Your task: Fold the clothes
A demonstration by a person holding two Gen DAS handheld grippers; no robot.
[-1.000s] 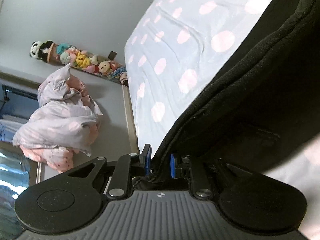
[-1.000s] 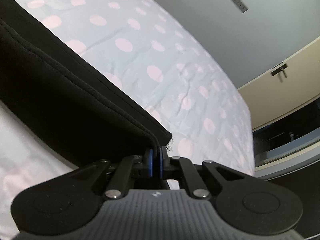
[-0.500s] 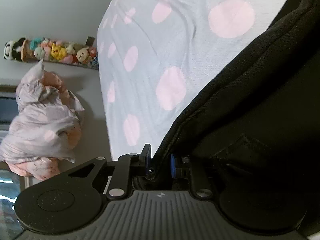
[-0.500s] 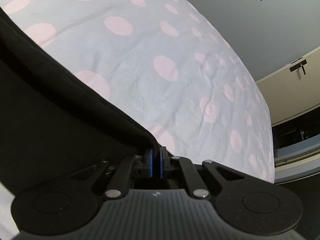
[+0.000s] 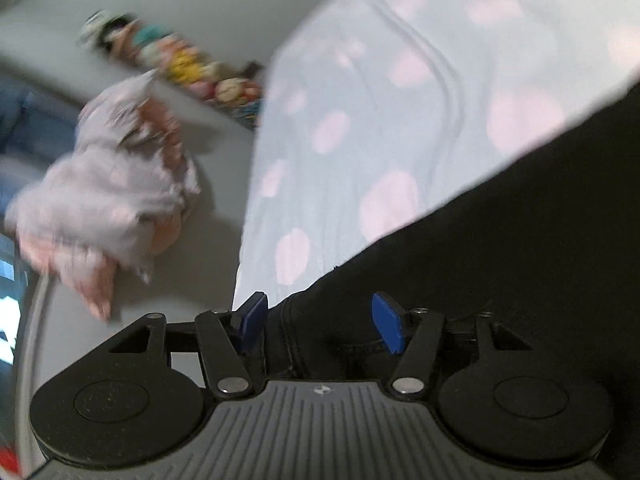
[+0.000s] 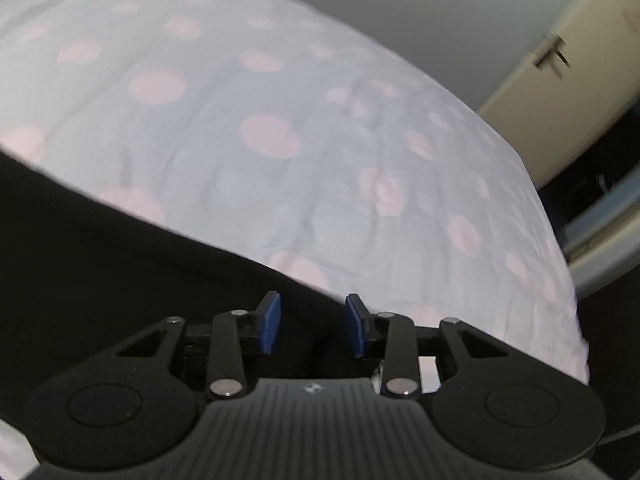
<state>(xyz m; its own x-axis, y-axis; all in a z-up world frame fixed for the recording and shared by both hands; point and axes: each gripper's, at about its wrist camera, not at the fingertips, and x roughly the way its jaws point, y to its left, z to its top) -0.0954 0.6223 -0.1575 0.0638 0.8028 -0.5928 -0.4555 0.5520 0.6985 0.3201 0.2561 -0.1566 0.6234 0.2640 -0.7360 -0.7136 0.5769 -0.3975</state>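
Observation:
A black garment (image 5: 500, 248) lies flat on the bed sheet, light blue with pink dots (image 5: 360, 128). My left gripper (image 5: 320, 320) is open, its blue pads spread wide with the garment's edge lying between them, not pinched. In the right wrist view the same black garment (image 6: 120, 272) fills the lower left over the dotted sheet (image 6: 300, 140). My right gripper (image 6: 312, 326) is open too, with the garment's corner lying between its blue pads.
A crumpled lilac and pink bundle of bedding (image 5: 108, 192) lies beside the bed on the left. A row of plush toys (image 5: 180, 60) lines the wall behind it. A cream door (image 6: 568, 80) and a dark opening stand past the bed's right edge.
Both grippers were shut on the black garment's edge; now both have opened and let it go. The garment has come down flat on the sheet. Both views are blurred by motion.

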